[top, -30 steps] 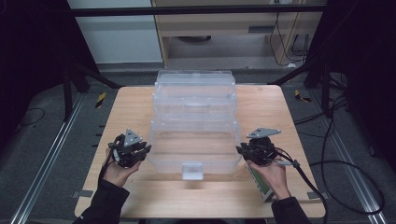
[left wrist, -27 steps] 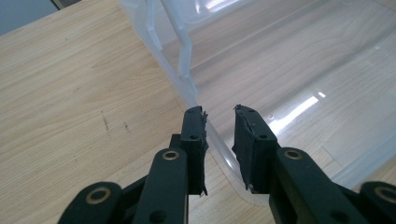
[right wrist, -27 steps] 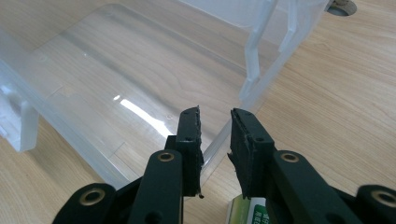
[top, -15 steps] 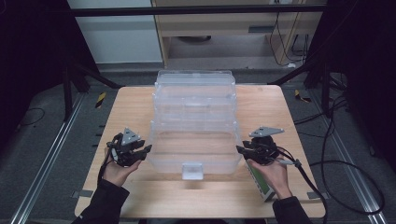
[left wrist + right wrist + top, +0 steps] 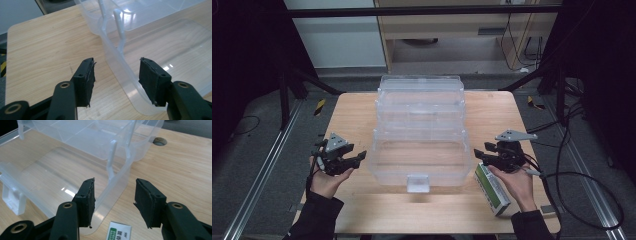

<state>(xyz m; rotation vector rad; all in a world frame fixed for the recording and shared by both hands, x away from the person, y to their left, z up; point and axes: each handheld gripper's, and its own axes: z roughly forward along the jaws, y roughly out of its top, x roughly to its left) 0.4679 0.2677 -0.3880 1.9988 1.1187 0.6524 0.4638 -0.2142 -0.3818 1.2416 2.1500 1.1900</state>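
Note:
A clear plastic tiered box (image 5: 419, 145) stands folded out in the middle of the wooden table (image 5: 352, 115). My left gripper (image 5: 361, 156) is at the left end of its lowest tray, my right gripper (image 5: 479, 154) at the right end. Both pairs of jaws have just been opening. In the left gripper view the tray's rim (image 5: 117, 60) runs between the open pads (image 5: 87, 75) without touching them. In the right gripper view the tray's corner (image 5: 117, 187) likewise stands free between the open pads (image 5: 147, 200).
A green and white carton (image 5: 492, 190) lies on the table under the right hand, near the front right corner, its end also in the right gripper view (image 5: 118, 233). A cable hole (image 5: 160, 141) sits in the tabletop. Cables (image 5: 577, 185) trail off the right edge.
Both grippers have opened and let go of the tray's ends. Each hand has drawn slightly outward from the box and risen a little.

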